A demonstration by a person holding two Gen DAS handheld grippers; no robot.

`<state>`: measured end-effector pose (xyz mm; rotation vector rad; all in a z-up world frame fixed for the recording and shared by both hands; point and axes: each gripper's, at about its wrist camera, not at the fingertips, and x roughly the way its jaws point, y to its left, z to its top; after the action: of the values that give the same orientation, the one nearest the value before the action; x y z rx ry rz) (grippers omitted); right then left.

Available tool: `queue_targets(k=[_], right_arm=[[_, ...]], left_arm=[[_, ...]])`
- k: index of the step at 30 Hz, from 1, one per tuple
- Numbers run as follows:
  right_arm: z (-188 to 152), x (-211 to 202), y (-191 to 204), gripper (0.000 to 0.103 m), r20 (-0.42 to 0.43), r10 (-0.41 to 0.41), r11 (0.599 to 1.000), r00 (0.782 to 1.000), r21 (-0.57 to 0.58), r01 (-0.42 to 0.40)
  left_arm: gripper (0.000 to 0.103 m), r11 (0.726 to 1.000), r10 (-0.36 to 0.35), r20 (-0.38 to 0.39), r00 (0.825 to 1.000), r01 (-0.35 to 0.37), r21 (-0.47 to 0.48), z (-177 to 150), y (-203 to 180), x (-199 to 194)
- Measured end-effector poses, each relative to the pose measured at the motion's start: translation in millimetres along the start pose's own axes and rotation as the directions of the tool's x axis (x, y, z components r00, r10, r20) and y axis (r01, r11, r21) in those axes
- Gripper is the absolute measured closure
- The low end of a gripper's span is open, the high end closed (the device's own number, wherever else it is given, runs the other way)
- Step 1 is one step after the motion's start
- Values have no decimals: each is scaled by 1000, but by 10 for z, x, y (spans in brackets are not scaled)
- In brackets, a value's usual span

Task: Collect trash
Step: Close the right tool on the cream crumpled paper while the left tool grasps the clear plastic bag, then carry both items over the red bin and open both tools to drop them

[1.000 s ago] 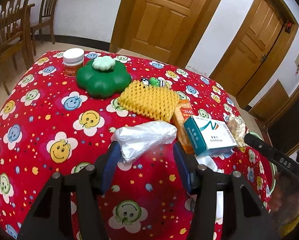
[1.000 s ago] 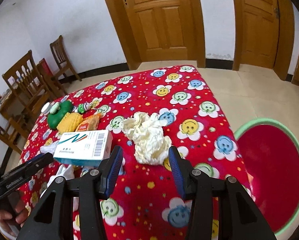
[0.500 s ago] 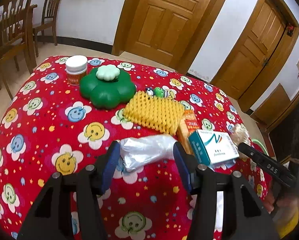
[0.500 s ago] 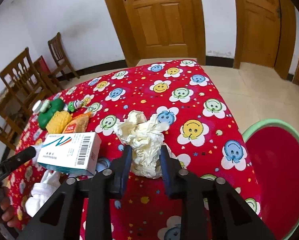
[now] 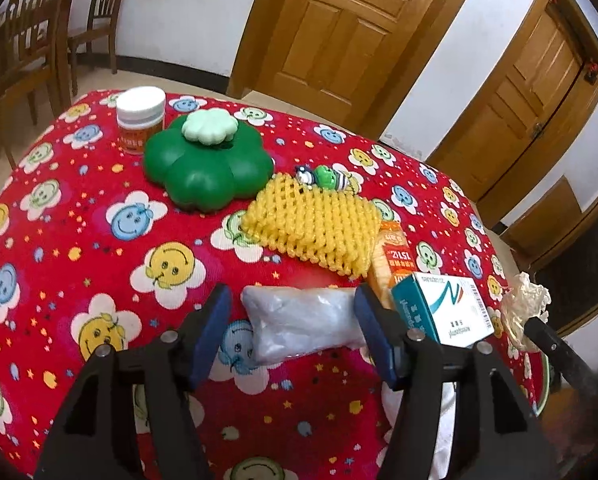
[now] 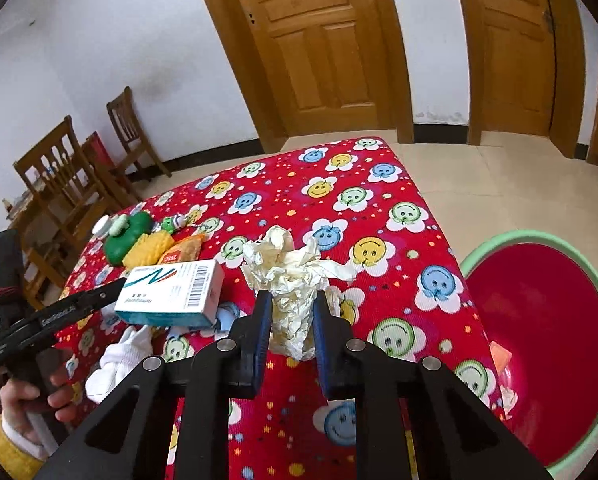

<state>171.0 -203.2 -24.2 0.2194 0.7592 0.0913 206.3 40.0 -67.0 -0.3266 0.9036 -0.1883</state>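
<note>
Low in frame centre the right tool (image 6: 288,322) is closing on the crumpled paper (image 6: 295,280), the left tool (image 5: 291,328) is opening around the plastic bag (image 5: 299,324), while box (image 6: 171,294) and wrappers remain on the desk (image 6: 399,320), the basin (image 6: 539,340) at right nearly empty

A crumpled cream paper wad (image 6: 289,280) stands squeezed upright on the red cloth, a rumpled clear plastic bag (image 5: 301,322) lies flat nearby, beside a teal-white box (image 5: 443,310)

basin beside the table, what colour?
The basin is red inside with a light green rim, seen best in the right wrist view.
</note>
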Motion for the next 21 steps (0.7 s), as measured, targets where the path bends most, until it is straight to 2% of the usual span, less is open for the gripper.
queue_targets(k=[5,7,12,21], right_arm=[[-44,-93,-23,83,13,9,1000,1000,11,-10],[-65,-127,-29,83,16,13,1000,1000,16,-13],[-107,-180,-56,83,21,18,1000,1000,25,-19],[-174,-340,-114,83,42,22,999,999,46,-24]], left_arm=[[41,999,-29,-23,999,28,-42,-30,24,1],[51,997,-59,-26,998,57,-47,-57,15,-19],[63,995,-90,-5,996,90,-31,-126,-32,-114],[65,991,-115,58,992,119,-61,-204,-15,-444]])
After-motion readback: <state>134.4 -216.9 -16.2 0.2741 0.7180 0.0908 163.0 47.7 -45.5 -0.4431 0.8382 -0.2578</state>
